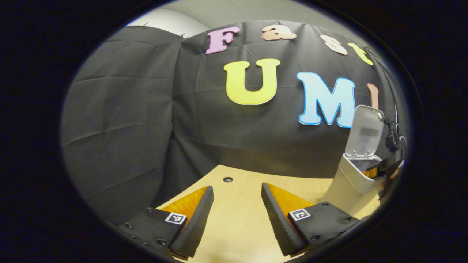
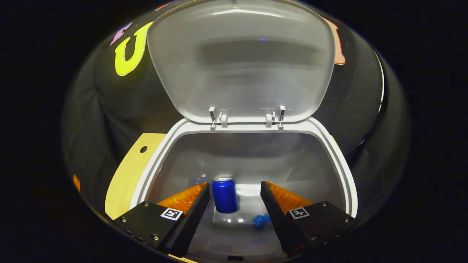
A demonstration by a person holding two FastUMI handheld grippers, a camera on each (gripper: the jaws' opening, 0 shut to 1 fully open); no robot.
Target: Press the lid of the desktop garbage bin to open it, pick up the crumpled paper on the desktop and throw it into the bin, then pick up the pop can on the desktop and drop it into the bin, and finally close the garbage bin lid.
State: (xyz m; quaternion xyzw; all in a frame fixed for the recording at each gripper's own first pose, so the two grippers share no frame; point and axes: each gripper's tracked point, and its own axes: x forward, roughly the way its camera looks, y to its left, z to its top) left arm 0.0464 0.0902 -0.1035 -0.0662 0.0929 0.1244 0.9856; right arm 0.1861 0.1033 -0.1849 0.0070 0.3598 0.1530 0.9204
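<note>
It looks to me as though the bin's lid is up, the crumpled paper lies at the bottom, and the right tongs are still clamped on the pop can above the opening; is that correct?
Not quite: the right tongs are open and hold nothing. In the right gripper view the pop can is already inside the bin, beside the crumpled paper, and the lid is up.

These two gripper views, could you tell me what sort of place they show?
Probably a staged recording booth: a black cloth wall, a light wooden desktop, and a white bin with its lid up.
</note>
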